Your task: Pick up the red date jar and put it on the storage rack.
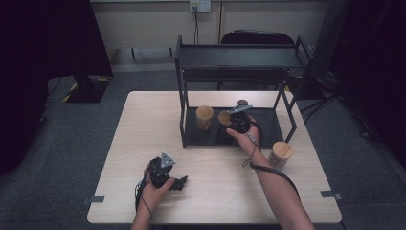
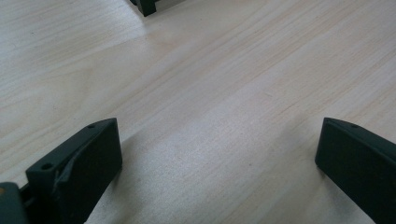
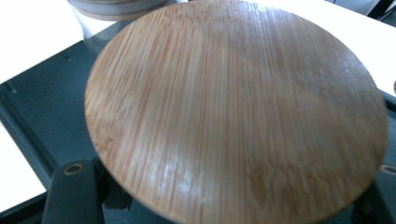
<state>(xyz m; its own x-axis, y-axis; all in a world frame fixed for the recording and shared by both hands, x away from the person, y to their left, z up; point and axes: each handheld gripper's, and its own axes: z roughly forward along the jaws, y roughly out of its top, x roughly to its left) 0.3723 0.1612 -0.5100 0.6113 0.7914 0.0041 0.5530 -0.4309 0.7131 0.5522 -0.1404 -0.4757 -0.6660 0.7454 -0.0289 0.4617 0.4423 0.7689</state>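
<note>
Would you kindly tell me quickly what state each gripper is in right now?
Left gripper: open, empty, low over the table.
Right gripper: shut on the bamboo-lidded jar at the rack's lower shelf.

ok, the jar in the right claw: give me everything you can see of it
The jar has a round bamboo-look lid with straight grain and a slight sheen, roughly level. Its body is mostly hidden under the lid. It sits on the black lower shelf of the rack, right of a second lidded jar. The right claw is shut on it, jaws either side below the lid.
</note>
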